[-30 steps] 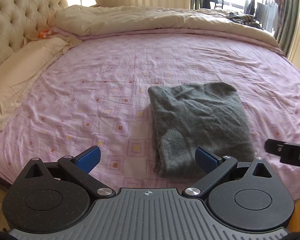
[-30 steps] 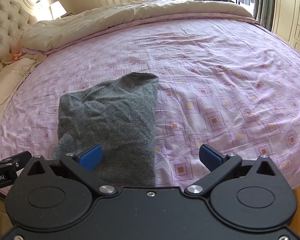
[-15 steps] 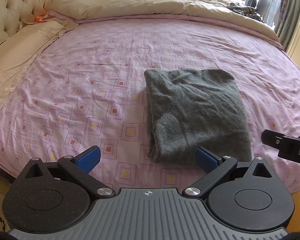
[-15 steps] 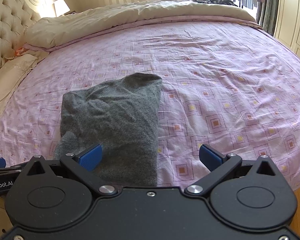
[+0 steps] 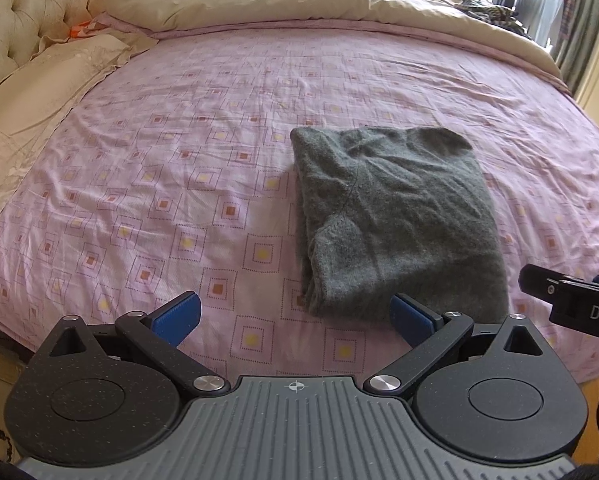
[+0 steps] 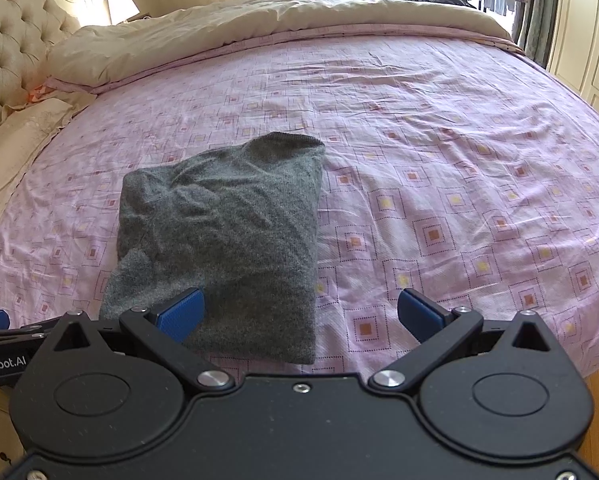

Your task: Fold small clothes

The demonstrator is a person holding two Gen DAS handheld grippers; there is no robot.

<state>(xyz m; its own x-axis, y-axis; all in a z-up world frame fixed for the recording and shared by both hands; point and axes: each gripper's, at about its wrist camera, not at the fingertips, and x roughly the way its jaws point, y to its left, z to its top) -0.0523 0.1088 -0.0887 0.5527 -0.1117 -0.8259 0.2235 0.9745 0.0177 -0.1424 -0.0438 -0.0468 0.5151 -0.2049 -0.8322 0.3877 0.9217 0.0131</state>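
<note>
1. Lying folded on the pink bedsheet, the grey sweater sits at one o'clock from the left gripper.
2. Both the left gripper and the right gripper are spread wide, holding nothing.
3. Judgement: lift clear without snagging the near edge.
</note>
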